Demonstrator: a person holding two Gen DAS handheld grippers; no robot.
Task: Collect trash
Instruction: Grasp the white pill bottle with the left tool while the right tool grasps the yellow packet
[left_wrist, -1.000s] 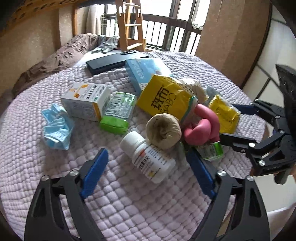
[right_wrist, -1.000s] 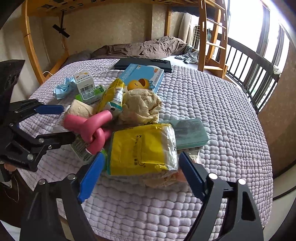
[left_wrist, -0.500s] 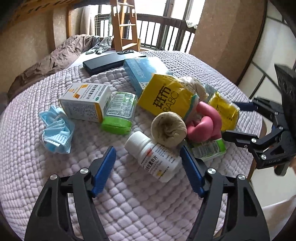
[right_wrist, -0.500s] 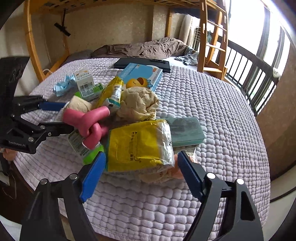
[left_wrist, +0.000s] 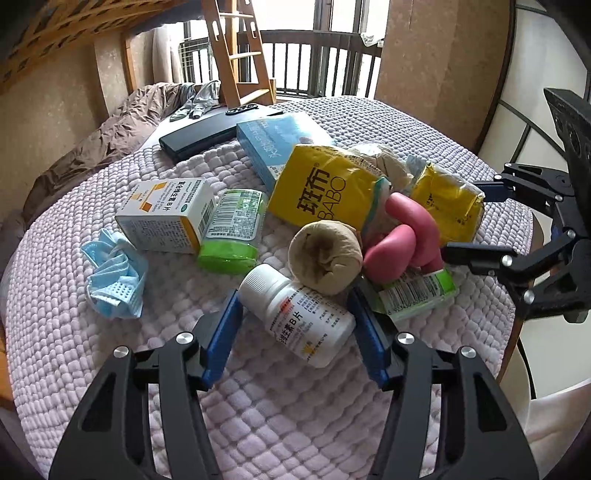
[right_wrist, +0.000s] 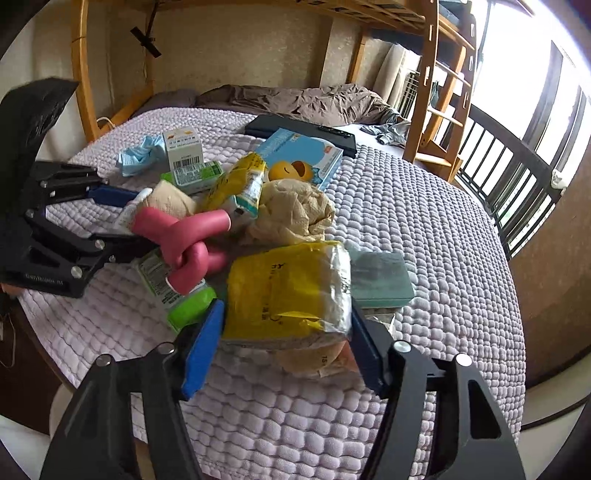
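Note:
A white pill bottle (left_wrist: 299, 314) lies on the lilac quilt (left_wrist: 110, 369), and my left gripper (left_wrist: 295, 306) is shut on it, blue pads against both sides. Further right, my right gripper (right_wrist: 286, 310) is closing on a yellow plastic packet (right_wrist: 288, 288), and its pads touch the packet's two sides. In the left wrist view that right gripper (left_wrist: 463, 219) reaches in from the right. Around them lie a pink knotted tube (left_wrist: 406, 240), a beige roll (left_wrist: 325, 254), a yellow BABO pack (left_wrist: 321, 184) and crumpled brown paper (right_wrist: 295, 210).
A blue face mask (left_wrist: 114, 273), a medicine box (left_wrist: 166, 210) and a green wipes pack (left_wrist: 232, 229) lie to the left. A blue tissue box (left_wrist: 280, 140) and a flat black case (left_wrist: 199, 133) sit further back. A teal pack (right_wrist: 380, 277) lies beside the packet.
Both pairs of jaws have narrowed. The left pads came in onto the pill bottle, and the right pads came in against the yellow packet. Neither hand has shifted much.

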